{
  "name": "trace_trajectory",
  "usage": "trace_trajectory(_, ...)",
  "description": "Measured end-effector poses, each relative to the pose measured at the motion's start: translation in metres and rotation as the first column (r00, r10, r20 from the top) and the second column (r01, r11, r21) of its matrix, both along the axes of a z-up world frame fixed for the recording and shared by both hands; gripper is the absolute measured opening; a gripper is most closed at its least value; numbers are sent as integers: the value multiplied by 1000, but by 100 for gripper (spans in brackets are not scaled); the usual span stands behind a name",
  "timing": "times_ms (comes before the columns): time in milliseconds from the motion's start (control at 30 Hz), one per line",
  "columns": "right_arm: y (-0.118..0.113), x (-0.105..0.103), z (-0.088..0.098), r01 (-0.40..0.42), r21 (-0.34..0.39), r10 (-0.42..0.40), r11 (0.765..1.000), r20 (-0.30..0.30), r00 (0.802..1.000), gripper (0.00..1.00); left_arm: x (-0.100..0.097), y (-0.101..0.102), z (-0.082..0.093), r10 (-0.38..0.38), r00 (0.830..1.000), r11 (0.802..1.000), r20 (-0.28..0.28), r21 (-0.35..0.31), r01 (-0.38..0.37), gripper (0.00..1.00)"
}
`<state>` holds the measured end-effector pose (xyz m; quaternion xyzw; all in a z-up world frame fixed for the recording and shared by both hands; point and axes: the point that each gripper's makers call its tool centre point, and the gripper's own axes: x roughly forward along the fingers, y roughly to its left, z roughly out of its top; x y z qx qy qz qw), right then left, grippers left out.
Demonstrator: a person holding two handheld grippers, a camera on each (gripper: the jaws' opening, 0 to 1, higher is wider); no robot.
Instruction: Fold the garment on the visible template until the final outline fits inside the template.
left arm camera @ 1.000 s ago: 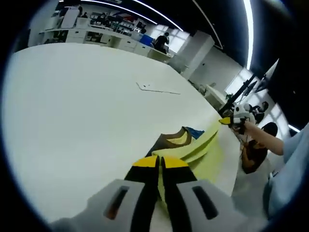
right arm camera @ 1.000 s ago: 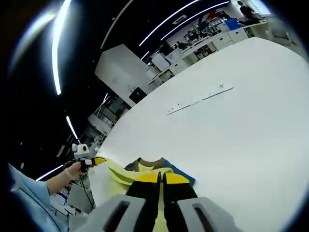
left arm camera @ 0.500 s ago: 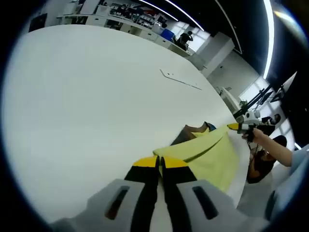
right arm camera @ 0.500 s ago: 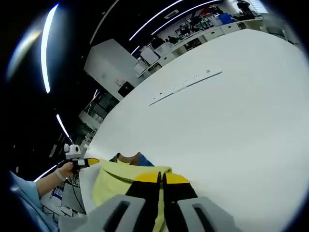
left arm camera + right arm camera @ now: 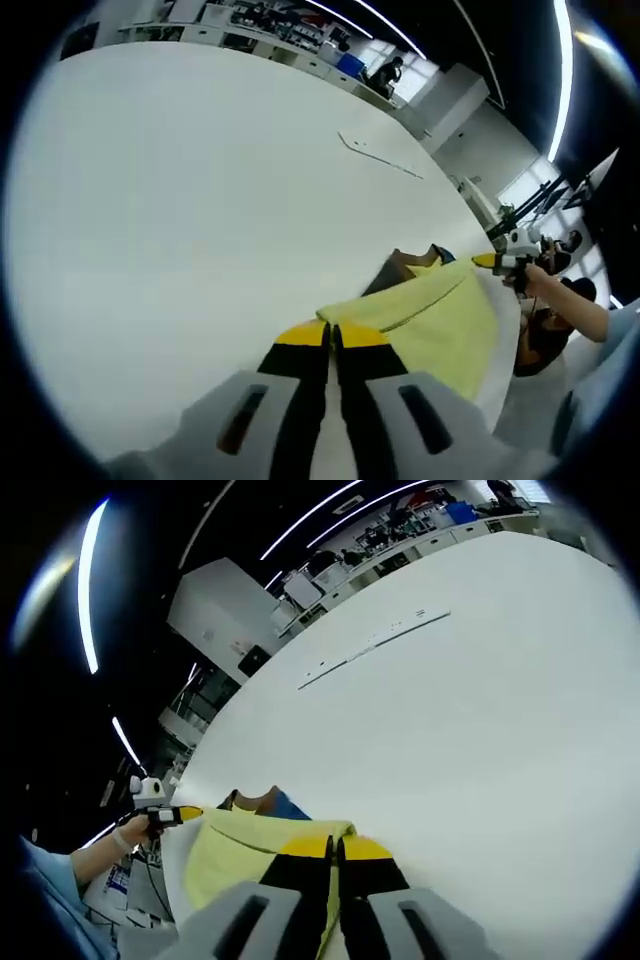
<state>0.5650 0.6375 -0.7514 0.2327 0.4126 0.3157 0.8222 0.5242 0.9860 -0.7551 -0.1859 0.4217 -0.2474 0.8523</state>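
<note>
Risk of uneven fold if yellow garment slips from left gripper or right gripper, both clenched on its stretched edge above white table.

A yellow garment with brown and blue parts hangs stretched between the two grippers, just above the white surface.

Template markings — too small to read — garment partly behind claws.
</note>
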Motion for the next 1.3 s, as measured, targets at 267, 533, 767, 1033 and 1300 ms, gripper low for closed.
trace_trajectory(267,7,-11,9,-97,-14,97,995,69,993,3,-2,-2,7,-56,998,998,40,2,56,14)
trace_trajectory(533,10,-24,17,-187,-65,195,980,148,970,31,-11,-10,12,-170,980,985,103,43,166,41)
trace_trajectory(767,11,-29,23,-218,-80,229,973,178,957,55,-16,-15,18,-232,962,972,144,55,227,69)
trace_trajectory(1033,6,-25,23,-214,-137,240,967,222,945,92,-24,-22,28,-288,941,958,179,41,285,85)
trace_trajectory(1300,10,-35,22,-255,-154,285,955,224,932,100,-40,-41,39,-365,908,928,206,-1,374,99)
